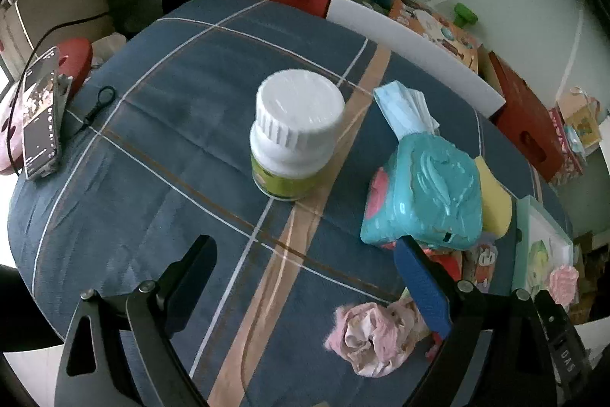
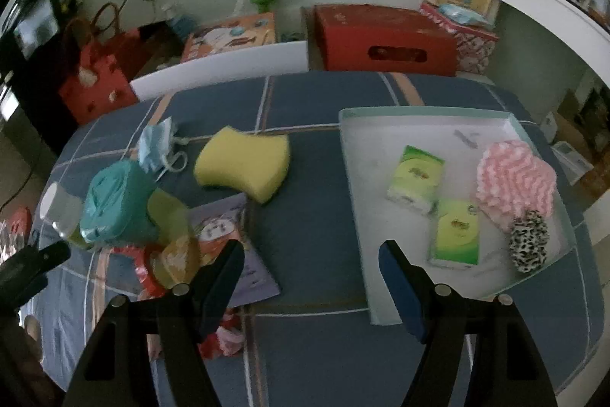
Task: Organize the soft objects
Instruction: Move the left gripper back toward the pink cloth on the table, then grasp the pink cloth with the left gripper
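Observation:
In the right wrist view a white tray [image 2: 354,155] holds two green tissue packs [image 2: 415,178], a pink fluffy puff [image 2: 514,178] and a leopard scrunchie [image 2: 528,245]. A yellow sponge [image 2: 244,164] lies left of the tray, a blue face mask [image 2: 154,142] further left. My right gripper [image 2: 310,254] is open and empty above the cloth. In the left wrist view my left gripper [image 1: 305,250] is open and empty. A pink crumpled cloth [image 1: 375,338] lies by its right finger. The sponge [image 1: 493,201] and mask [image 1: 404,107] show here too.
A white-capped jar [image 1: 295,136] stands mid-table. A teal wipes pack [image 1: 423,193] lies on snack packets and a booklet [image 2: 236,246]. A phone [image 1: 40,117] leans at the left edge. Red boxes [image 2: 385,41] and bags stand behind the table.

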A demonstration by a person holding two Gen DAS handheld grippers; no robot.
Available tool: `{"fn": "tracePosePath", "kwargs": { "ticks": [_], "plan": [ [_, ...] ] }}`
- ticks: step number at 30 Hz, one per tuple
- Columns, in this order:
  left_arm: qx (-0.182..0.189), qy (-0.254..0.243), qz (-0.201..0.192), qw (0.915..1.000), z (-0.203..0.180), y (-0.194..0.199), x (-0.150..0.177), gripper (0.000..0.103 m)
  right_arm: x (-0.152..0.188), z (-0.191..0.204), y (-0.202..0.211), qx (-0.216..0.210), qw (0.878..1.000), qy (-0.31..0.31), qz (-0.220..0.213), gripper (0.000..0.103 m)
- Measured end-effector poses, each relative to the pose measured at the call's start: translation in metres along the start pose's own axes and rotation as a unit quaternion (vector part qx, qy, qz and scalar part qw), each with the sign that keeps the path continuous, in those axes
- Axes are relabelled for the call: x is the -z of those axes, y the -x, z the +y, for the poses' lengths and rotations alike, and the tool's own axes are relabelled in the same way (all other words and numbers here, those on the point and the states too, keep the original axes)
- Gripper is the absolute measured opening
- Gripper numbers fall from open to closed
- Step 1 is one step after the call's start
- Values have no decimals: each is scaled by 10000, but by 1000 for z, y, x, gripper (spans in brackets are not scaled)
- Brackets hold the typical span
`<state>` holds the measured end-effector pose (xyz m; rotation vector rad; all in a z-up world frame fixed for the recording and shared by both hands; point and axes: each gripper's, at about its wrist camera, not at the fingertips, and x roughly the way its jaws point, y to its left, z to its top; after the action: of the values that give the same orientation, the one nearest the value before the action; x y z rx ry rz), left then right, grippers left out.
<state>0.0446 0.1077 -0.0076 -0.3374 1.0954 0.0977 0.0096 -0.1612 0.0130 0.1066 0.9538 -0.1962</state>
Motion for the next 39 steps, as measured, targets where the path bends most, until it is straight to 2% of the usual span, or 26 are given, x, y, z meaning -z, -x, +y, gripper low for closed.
{"fn": "tracePosePath", "kwargs": {
  "ticks": [10,19,25,35,39],
  "plan": [
    [318,-370,566,9972,-24,-23,12,94,23,33,-24,-369,9955,434,759,77],
    [313,-609,932,9933,-40,-41,34,94,46,51,-39,-404,9890,708,1233,77],
    [293,-669,1085,9914,-42,-46,52,94,55,55,-41,-397,9871,773,1341,77],
    [586,-538,1386,9871,-50,-55,64,94,64,69,-49,-336,9844,896,1474,77],
    [497,-555,1331,9883,-52,-59,65,94,67,72,-54,-317,9850,884,1445,77]
  ]
}}
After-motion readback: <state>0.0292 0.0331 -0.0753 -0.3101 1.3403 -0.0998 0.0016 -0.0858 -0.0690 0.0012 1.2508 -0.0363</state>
